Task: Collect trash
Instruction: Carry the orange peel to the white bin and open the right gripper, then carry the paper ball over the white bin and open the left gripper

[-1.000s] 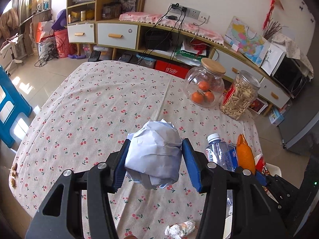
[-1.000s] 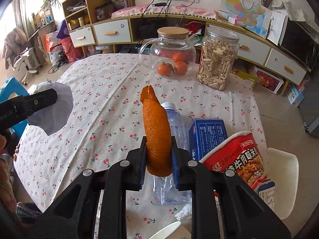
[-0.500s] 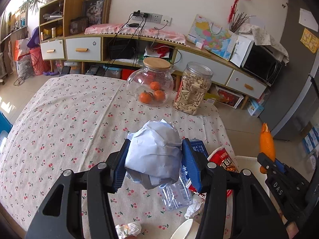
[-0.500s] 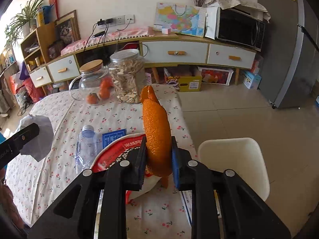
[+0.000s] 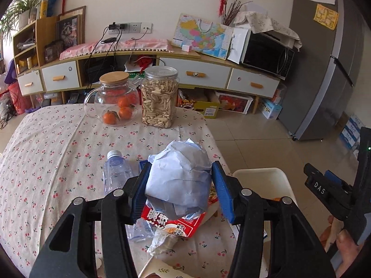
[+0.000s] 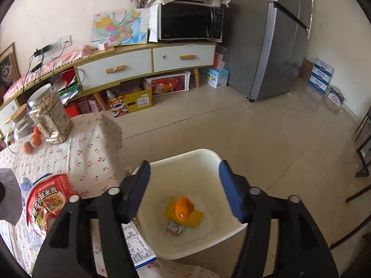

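Observation:
My left gripper point(image 5: 179, 190) is shut on a crumpled pale blue paper ball point(image 5: 179, 185), held above the table's right end. My right gripper point(image 6: 184, 190) is open and empty above a cream bin point(image 6: 204, 155) beside the table. An orange peel point(image 6: 183, 207) lies in the bin on a yellow wrapper point(image 6: 197, 216), with a small packet point(image 6: 173, 227) beside it. The bin also shows in the left wrist view point(image 5: 266, 178). On the table lie a red noodle cup point(image 6: 49, 200), an empty plastic bottle point(image 5: 116, 171) and a crumpled white wrapper point(image 5: 162, 242).
A glass jug of oranges point(image 5: 114, 100) and a jar of seeds point(image 5: 160, 97) stand at the table's far side. A blue-and-white carton point(image 6: 139, 250) lies at the table edge by the bin. A sideboard point(image 6: 139, 62) and fridge point(image 6: 278, 34) stand behind.
My right gripper swung right over the bin and opened; the orange peel dropped into the bin. My left gripper moved right along the table, still holding the paper ball.

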Motion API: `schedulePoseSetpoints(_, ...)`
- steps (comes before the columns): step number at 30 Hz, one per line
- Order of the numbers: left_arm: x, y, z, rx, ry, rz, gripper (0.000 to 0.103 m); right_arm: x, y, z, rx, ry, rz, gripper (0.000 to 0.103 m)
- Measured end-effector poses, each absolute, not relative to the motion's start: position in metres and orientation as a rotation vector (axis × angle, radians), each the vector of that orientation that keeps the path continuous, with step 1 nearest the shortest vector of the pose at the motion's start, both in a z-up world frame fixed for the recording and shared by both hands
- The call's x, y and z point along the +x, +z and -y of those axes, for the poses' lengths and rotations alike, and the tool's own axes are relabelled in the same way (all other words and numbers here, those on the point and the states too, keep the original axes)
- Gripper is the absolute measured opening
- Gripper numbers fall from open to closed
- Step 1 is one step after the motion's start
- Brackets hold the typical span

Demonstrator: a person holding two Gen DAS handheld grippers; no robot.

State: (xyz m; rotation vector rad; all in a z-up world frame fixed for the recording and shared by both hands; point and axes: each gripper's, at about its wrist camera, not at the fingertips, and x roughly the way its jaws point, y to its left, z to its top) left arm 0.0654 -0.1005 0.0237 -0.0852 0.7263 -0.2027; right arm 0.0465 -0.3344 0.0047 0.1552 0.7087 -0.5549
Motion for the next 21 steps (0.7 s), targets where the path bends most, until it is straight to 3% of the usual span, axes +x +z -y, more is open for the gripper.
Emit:
schedulePoseSetpoints(5,0.079,0.019,0.152,-0.093,-0.289,-0.755,0.052,0.036,0.012,0.372,0.226,-0.669,-0.674,0.086)
schedulePoseSetpoints(21,0.107,-0.019,0.256,-0.084,-0.437,-0.904,0.053,0.013,0.021,0.422,0.315,-0.784,-0.627,0.092)
